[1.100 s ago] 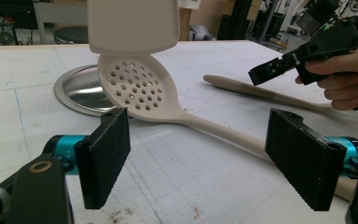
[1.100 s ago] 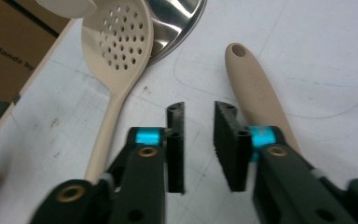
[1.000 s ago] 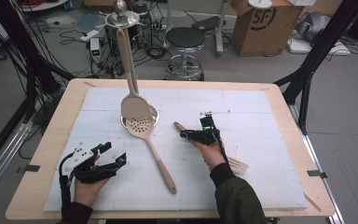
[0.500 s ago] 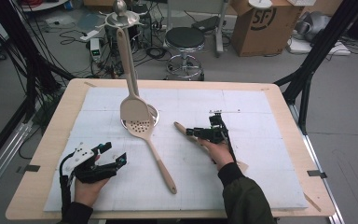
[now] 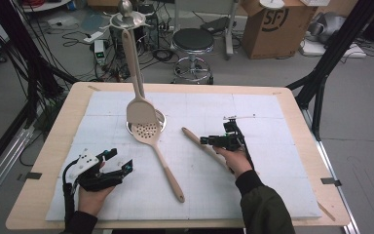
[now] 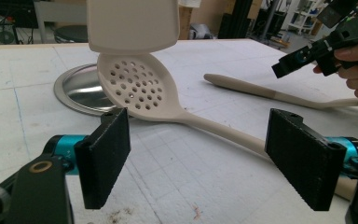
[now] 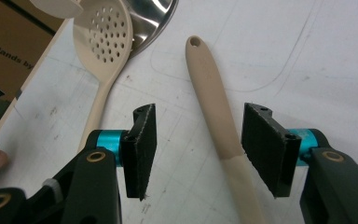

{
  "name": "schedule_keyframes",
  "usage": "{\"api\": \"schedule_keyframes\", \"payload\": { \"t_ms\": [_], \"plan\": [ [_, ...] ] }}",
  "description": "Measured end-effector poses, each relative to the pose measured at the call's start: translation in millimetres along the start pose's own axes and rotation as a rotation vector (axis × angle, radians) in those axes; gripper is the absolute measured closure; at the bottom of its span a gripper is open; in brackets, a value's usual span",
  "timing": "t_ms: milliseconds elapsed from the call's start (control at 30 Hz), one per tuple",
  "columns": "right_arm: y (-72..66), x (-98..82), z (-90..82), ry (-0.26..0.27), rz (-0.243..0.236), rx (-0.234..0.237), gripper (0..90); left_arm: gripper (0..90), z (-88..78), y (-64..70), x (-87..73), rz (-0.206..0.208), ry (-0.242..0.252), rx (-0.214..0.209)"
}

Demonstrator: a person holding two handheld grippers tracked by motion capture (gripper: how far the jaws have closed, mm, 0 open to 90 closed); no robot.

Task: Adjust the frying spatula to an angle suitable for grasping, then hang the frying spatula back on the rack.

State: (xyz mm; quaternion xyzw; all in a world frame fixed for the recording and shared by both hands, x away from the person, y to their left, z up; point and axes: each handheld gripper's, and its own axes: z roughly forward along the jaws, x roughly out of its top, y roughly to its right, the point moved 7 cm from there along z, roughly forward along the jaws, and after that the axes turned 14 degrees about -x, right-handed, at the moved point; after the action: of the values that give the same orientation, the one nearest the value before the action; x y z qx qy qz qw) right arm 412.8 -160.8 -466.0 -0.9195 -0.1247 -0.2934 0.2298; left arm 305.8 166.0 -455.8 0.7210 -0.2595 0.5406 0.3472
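A beige perforated skimmer (image 5: 147, 132) lies on the white mat, its bowl on the steel stand base (image 5: 159, 118) and its handle running toward the front edge. A beige turner (image 5: 141, 109) hangs from the stand's rack above it. A second beige utensil lies to the right; its handle (image 7: 212, 102) runs between the jaws of my right gripper (image 5: 208, 141), which have just been opening and do not press on it. My left gripper (image 5: 121, 160) rests open at the front left, the skimmer handle (image 6: 223, 133) on the mat beyond its pads.
The rack's top (image 5: 125, 10) stands at the far middle of the wooden table (image 5: 292, 102). On the floor behind are a stool (image 5: 193, 41), a cardboard box (image 5: 272, 27) and several cables. Black frame legs flank the table.
My right gripper has shifted slightly right along the second utensil's handle and its jaws stand wider. The left gripper and both lying utensils have stayed put.
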Motion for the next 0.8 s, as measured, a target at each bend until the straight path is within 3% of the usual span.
{"api": "schedule_keyframes", "payload": {
  "t_ms": [267,333,400,467,567,800],
  "plan": [
    [3.1,-6.0,14.2,-0.073,-0.015,-0.007,47.0,22.8,2.2,-0.1,-0.7,0.000,-0.007,-0.003],
    [5.0,-7.0,16.6,-0.098,-0.050,-0.041,47.7,22.8,1.6,-0.7,-0.5,0.000,-0.004,-0.002],
    [3.9,-8.2,19.9,-0.152,-0.125,-0.102,48.8,22.8,1.2,-1.2,-0.3,-0.001,-0.002,0.000],
    [-1.6,-7.4,22.3,-0.162,-0.173,-0.098,49.4,22.8,1.2,-1.2,-0.1,0.000,-0.002,0.000],
    [-8.6,-6.7,25.0,-0.168,-0.202,-0.104,50.4,22.8,1.4,-0.8,-0.4,-0.001,-0.003,-0.002],
    [-9.5,-9.2,28.1,-0.183,-0.238,-0.139,55.6,22.8,1.5,-0.6,-0.2,0.000,-0.001,-0.003]
  ]
}}
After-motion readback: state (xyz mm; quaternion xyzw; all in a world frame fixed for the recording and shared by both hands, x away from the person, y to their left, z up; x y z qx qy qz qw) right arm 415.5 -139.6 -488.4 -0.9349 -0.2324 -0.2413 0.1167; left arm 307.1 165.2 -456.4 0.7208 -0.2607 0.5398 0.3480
